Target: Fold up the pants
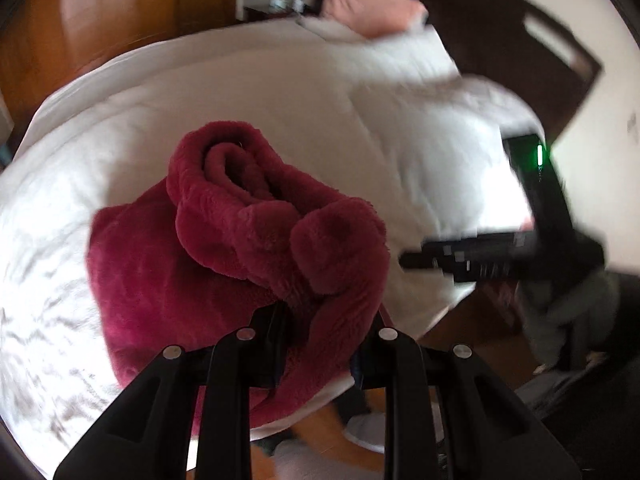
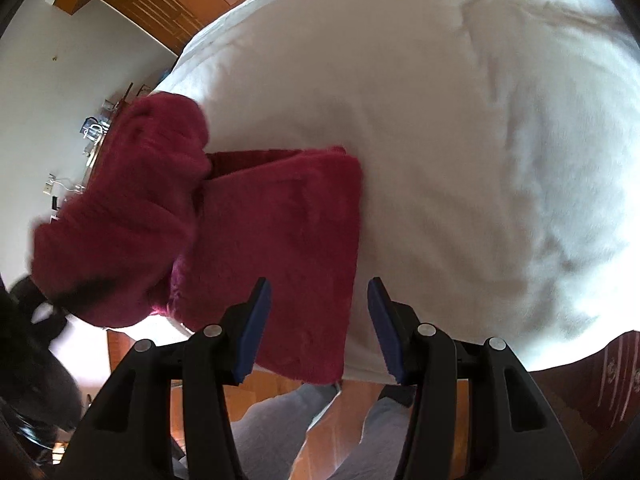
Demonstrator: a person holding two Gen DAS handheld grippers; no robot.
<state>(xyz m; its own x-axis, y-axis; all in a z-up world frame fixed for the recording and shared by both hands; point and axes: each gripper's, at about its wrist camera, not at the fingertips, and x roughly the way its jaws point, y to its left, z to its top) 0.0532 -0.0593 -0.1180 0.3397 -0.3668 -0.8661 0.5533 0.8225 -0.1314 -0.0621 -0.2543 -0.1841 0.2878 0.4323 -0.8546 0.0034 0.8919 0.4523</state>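
White bed (image 2: 460, 140) fills both views; my dark red fleece pants (image 2: 280, 248) lie part-folded at its near edge, one end bunched & lifted. My L gripper (image 1: 320, 320) is clamped tight on that bunched end, fabric draped over its fingers. My R gripper (image 2: 316, 320) hangs half open over the flat part w/ nothing held.

Wide open white bed (image 2: 480, 140) ahead and to the right of the right gripper (image 2: 318, 320) — nothing standing on it there. Blocked to the left by the raised red pants (image 2: 120, 220), bunched over the flat part. Pillows (image 1: 380, 44) piled far off at the headboard (image 1: 500, 20).
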